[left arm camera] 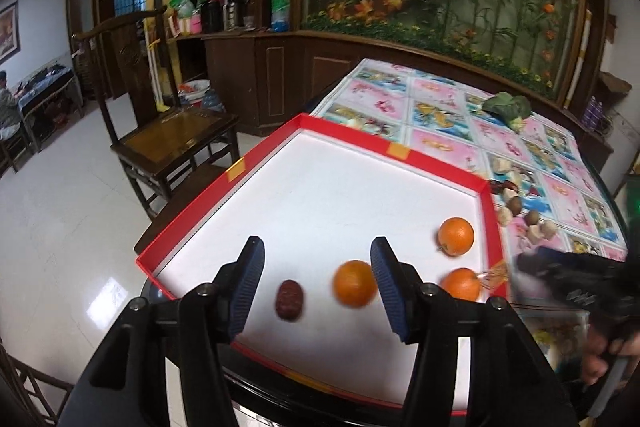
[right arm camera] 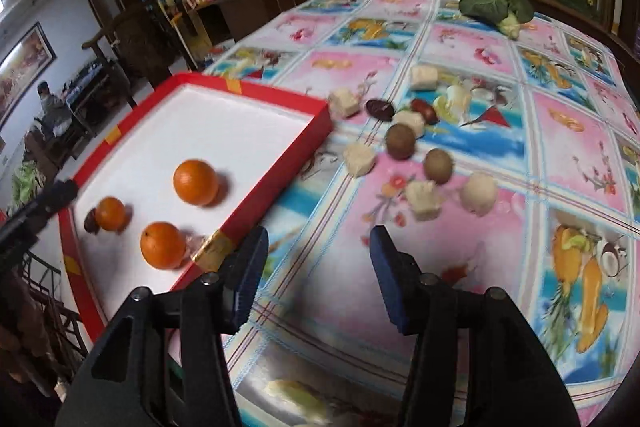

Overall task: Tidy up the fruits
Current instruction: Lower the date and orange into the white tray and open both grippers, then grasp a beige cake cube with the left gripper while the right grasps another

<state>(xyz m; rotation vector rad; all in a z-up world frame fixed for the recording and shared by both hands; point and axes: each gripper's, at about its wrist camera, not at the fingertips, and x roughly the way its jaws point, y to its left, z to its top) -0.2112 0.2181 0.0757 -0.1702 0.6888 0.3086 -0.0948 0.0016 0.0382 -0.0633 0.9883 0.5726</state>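
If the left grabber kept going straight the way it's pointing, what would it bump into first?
Probably the white floor of the red tray. The left gripper is open and tilted down, with the date and an orange lying between its fingers, so it might touch one first; depth is unclear.

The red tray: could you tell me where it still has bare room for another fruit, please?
The red tray is free across its far white floor, from the two taped rims down to the fruit. Its near end is crowded: three oranges and a dark date cluster there, below the open left gripper.
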